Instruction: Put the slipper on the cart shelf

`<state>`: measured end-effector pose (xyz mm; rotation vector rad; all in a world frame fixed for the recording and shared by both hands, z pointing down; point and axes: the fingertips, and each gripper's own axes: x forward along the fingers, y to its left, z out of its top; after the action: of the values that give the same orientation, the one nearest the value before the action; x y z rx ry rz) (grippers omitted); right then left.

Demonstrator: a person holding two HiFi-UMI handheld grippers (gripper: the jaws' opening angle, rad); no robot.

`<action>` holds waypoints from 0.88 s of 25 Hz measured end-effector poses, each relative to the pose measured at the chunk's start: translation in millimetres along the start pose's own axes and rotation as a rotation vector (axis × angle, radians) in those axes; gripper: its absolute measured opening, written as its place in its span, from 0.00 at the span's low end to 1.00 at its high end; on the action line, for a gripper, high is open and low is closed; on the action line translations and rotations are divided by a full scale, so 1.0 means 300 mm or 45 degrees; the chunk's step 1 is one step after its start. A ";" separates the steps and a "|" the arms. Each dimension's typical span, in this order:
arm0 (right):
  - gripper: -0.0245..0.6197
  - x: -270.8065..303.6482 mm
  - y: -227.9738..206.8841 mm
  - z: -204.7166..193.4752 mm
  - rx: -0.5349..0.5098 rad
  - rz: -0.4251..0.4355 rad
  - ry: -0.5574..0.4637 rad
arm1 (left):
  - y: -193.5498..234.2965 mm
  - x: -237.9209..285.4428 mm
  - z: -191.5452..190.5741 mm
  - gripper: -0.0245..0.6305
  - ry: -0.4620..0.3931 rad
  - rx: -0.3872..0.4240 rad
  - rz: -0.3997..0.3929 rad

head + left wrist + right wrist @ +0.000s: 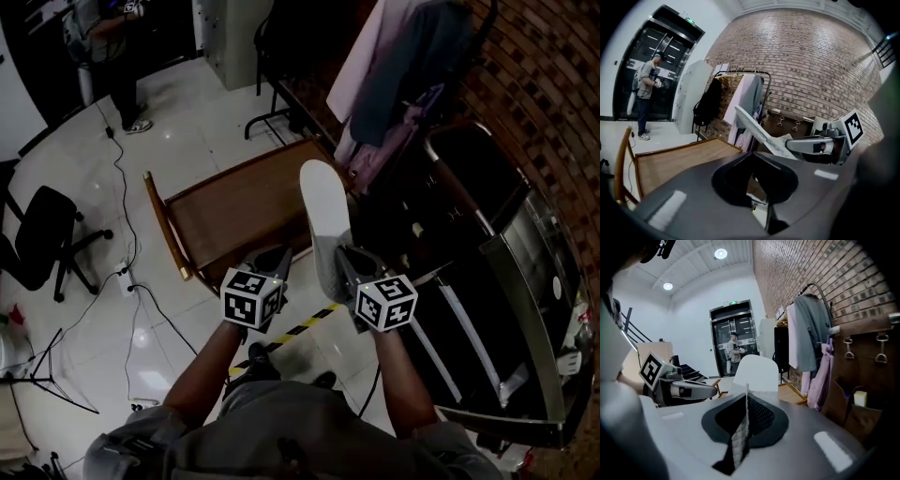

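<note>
Aloft, white slipper; green door sign

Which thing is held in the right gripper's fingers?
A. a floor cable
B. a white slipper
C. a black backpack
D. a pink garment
B: the right gripper is shut on the white slipper, whose sole rises from between the fingers over the wooden cart shelf. The left gripper holds nothing.
</note>
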<state>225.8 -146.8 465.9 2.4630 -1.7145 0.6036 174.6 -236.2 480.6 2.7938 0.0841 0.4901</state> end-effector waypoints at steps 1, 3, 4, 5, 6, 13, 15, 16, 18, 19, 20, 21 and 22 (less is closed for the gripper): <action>0.05 -0.055 -0.024 -0.024 0.011 -0.023 0.001 | -0.050 0.020 -0.009 0.05 0.014 0.015 -0.027; 0.05 -0.158 -0.069 -0.066 0.031 -0.059 0.001 | -0.152 0.060 -0.026 0.05 0.038 0.042 -0.072; 0.05 -0.209 -0.090 -0.084 0.039 -0.071 0.000 | -0.206 0.080 -0.033 0.05 0.048 0.055 -0.092; 0.05 -0.260 -0.111 -0.102 0.046 -0.081 -0.002 | -0.262 0.100 -0.041 0.05 0.056 0.068 -0.111; 0.05 -0.313 -0.133 -0.123 0.055 -0.094 -0.003 | -0.321 0.118 -0.049 0.05 0.063 0.081 -0.132; 0.05 -0.653 -0.259 -0.286 0.120 -0.227 0.014 | -0.691 0.212 -0.151 0.05 0.139 0.157 -0.304; 0.05 -0.755 -0.299 -0.325 0.134 -0.281 0.012 | -0.796 0.249 -0.181 0.05 0.161 0.180 -0.361; 0.05 -0.808 -0.320 -0.347 0.146 -0.310 0.010 | -0.849 0.266 -0.198 0.05 0.172 0.191 -0.389; 0.05 -0.920 -0.359 -0.398 0.179 -0.379 0.005 | -0.955 0.298 -0.240 0.05 0.199 0.212 -0.446; 0.05 -0.978 -0.377 -0.426 0.198 -0.417 0.004 | -1.008 0.313 -0.263 0.05 0.214 0.223 -0.477; 0.05 -1.035 -0.396 -0.452 0.215 -0.456 0.004 | -1.062 0.327 -0.285 0.05 0.229 0.234 -0.508; 0.05 -1.091 -0.415 -0.477 0.230 -0.493 0.004 | -1.116 0.342 -0.304 0.05 0.241 0.244 -0.537; 0.05 -1.147 -0.434 -0.500 0.245 -0.529 0.003 | -1.170 0.356 -0.320 0.05 0.251 0.253 -0.567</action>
<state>202.2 248.5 499.6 2.8265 -1.1299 0.7455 240.2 136.9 494.3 2.7778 0.8168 0.6666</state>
